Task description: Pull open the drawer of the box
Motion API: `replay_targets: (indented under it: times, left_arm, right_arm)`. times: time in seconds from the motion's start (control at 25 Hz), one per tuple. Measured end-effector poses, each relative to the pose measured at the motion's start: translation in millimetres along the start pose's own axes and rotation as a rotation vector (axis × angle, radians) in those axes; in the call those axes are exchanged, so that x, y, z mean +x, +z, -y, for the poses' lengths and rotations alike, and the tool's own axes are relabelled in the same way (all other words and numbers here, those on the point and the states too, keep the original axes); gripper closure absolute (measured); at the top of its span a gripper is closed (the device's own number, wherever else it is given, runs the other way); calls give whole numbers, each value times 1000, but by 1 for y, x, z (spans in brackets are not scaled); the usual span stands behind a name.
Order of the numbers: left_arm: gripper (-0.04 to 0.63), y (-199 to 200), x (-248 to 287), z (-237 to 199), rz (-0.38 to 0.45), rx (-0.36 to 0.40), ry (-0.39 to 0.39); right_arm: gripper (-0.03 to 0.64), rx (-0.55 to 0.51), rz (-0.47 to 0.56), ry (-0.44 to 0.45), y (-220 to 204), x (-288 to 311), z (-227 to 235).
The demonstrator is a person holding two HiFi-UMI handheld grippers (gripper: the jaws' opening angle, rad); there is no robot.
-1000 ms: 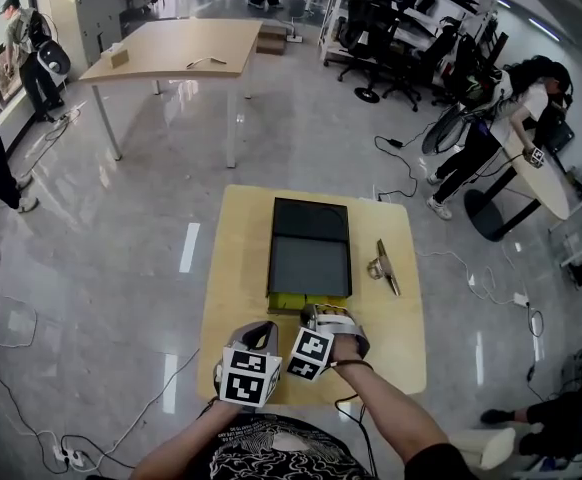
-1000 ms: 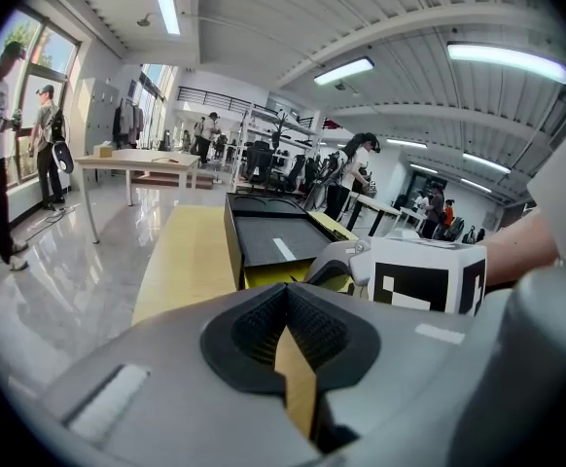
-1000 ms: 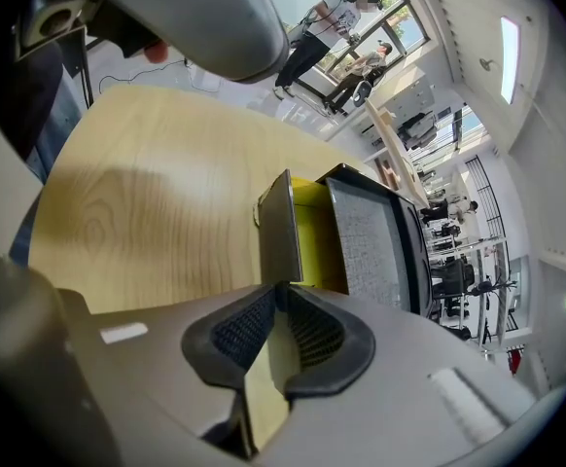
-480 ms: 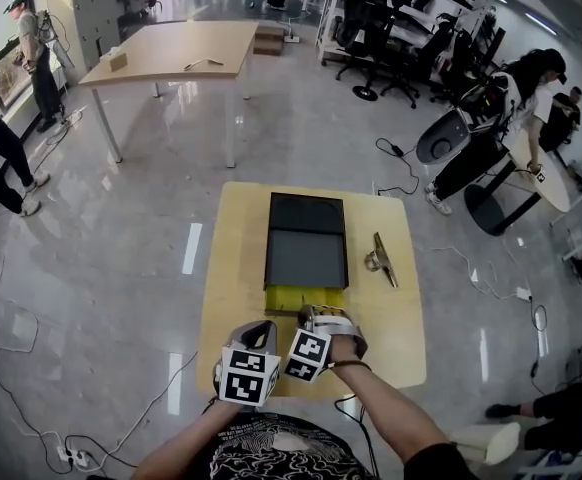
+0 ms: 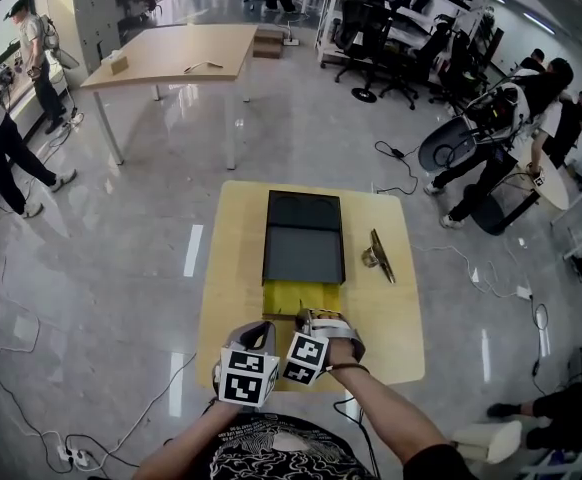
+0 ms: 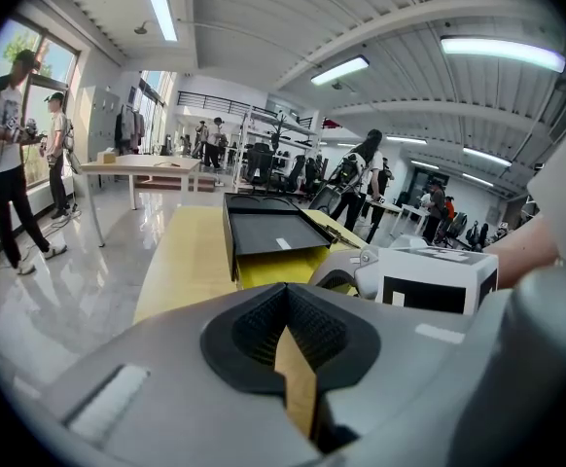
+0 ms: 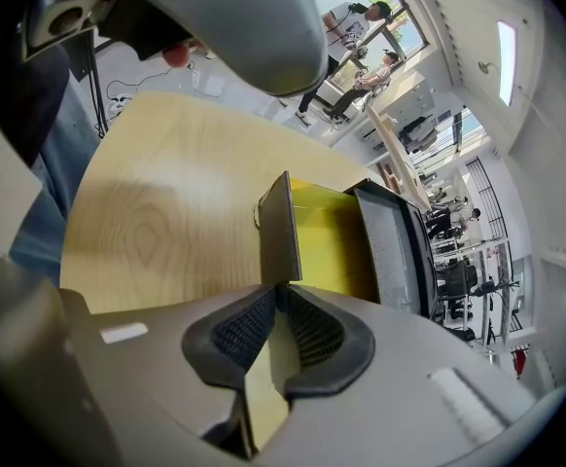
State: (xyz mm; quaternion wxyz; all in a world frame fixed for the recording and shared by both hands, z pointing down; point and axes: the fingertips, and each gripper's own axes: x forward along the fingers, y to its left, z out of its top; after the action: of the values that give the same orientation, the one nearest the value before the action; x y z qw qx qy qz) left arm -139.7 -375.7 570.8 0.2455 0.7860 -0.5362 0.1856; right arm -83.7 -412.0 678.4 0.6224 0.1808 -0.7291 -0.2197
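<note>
Yellow lining shows where the drawer stands partly out of the black box on the wooden table, its open end toward the person. The right gripper has its jaws pinched on the drawer's dark front panel, which rises edge-on straight ahead of the pads. The yellow tray and the box body lie just beyond it. The left gripper sits just to the left of the right one, jaws closed on nothing, with the box well ahead of it.

The drawer looks like thin board: light and stiff enough to pull by, but likely to bend or tear if twisted. The panel's upper edge seems the sound place to hold, with a straight, level pull so the tray does not jam. The box looks light too and may slide on the smooth tabletop, so the idle left gripper could steady it. A metal fitting lies off to the right, apart from the box.
</note>
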Motion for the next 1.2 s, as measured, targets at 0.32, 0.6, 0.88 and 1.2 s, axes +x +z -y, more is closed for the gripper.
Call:
replay_targets:
  times: [0.32, 0.6, 0.88, 1.2]
  left_arm:
    - [583, -23, -15, 3, 2, -11, 10]
    - [583, -30, -31, 22, -3, -12, 17]
    - [583, -37, -40, 34, -6, -8, 24]
    - [583, -56, -52, 58, -3, -8, 36]
  right_arm:
    - [569, 1, 3, 7, 3, -6, -30]
    - [569, 6, 7, 12, -6, -27, -48]
    - [569, 10, 14, 18, -12, -38, -60]
    - [571, 7, 19, 20, -27, -55, -91]
